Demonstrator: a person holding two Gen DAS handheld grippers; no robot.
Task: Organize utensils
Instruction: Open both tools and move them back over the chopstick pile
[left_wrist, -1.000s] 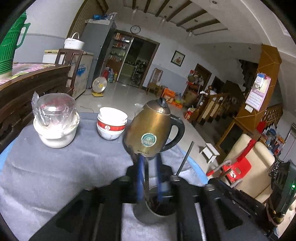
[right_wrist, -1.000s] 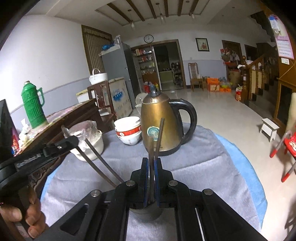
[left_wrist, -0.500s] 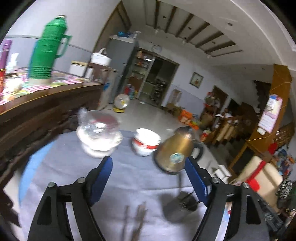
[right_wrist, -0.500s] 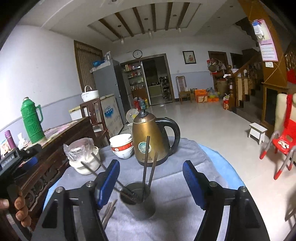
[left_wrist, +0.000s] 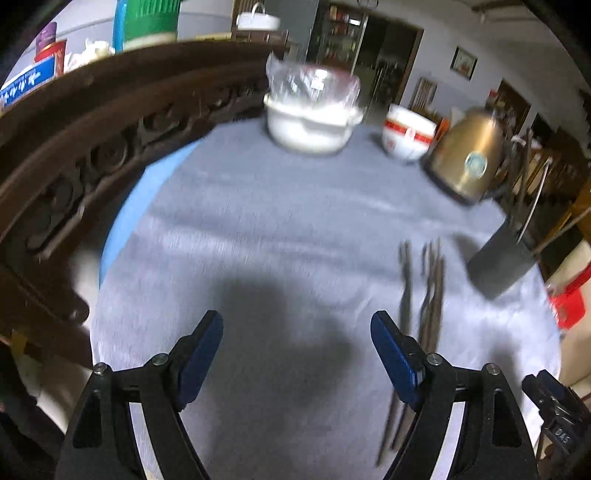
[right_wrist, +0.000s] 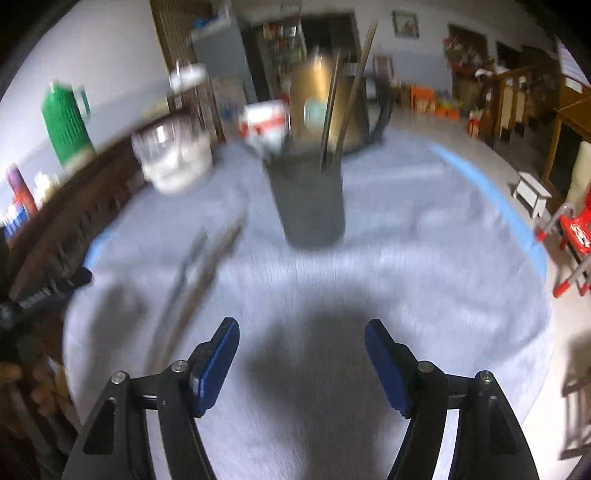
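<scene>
Left wrist view: sits behind left tongs (left_wrist: 297, 356), angled down at grey-clothed surface (left_wrist: 258, 221), close, chopsticks (left_wrist: 432, 295) right of centre. Right wrist view: behind right tongs (right_wrist: 301, 365), also tilted down, dark holder (right_wrist: 308, 199) straight ahead, blurred. Both share surface, holder (left_wrist: 500, 262), chopsticks (right_wrist: 195, 269), brass kettle (left_wrist: 467, 155), bowls

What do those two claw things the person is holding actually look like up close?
Both look alike: the left gripper and right gripper each have two black angular fingers joined with silver bolts, tipped with flat dark blue pads. No cables show. Part of a hand appears at the right view's edge, too blurred to describe.
</scene>
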